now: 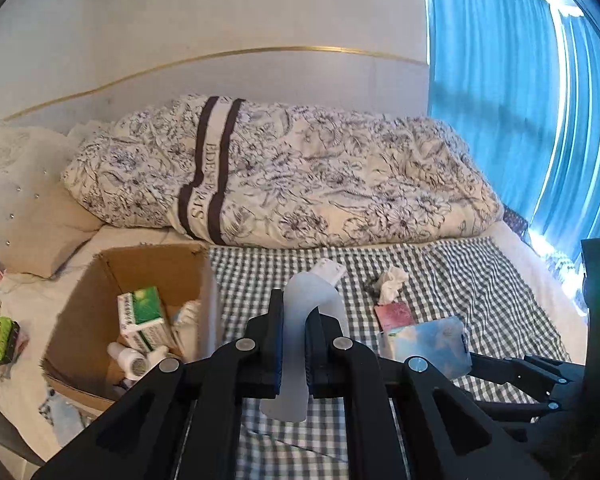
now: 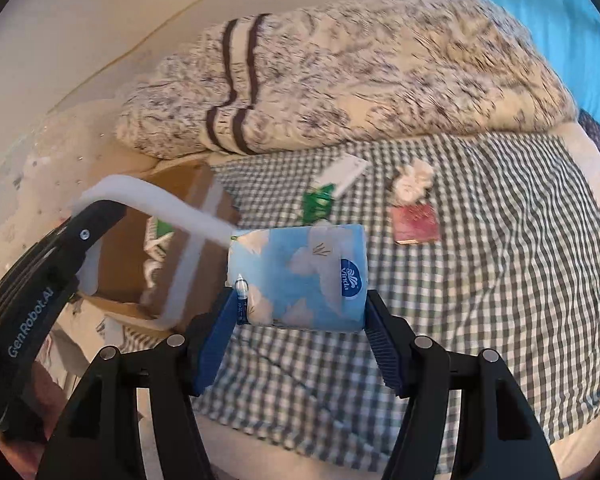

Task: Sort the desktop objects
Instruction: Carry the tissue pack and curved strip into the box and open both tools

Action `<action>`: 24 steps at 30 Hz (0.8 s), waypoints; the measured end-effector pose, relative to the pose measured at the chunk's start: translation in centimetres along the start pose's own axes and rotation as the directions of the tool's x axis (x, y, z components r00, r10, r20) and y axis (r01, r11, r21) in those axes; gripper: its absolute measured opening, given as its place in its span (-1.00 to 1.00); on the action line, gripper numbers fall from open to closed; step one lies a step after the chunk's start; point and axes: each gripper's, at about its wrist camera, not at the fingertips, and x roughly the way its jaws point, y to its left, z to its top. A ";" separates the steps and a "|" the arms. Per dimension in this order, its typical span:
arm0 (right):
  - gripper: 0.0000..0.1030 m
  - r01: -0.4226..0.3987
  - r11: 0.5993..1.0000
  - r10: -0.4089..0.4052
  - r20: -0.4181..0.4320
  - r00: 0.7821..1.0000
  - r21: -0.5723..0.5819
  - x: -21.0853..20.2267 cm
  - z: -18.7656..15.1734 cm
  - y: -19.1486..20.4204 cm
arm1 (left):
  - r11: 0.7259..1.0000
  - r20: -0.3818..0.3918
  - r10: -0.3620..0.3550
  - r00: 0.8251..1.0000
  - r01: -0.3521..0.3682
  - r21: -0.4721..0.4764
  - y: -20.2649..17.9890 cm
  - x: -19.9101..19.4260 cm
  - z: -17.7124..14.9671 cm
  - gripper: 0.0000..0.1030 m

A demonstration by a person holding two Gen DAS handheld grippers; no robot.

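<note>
Your left gripper (image 1: 292, 344) is pinched nearly shut on a translucent white curved plastic strip (image 1: 300, 312); it looks light and bendy, so hold it mid-length. Your right gripper (image 2: 300, 316) spans a soft blue cloud-print tissue pack (image 2: 296, 276), jaws wide, touching both ends. It looks squashy and slick, so squeeze gently. Both hover over the checked cloth (image 2: 500, 280), by its left edge near the open brown cardboard box (image 1: 112, 300).
</note>
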 end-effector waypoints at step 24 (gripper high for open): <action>0.24 -0.121 0.960 0.081 -0.164 0.983 -0.251 11.3 0.8 19.5 | 0.981 -0.103 0.116 0.988 -0.130 -0.144 19.1 3.0 -0.2 -0.82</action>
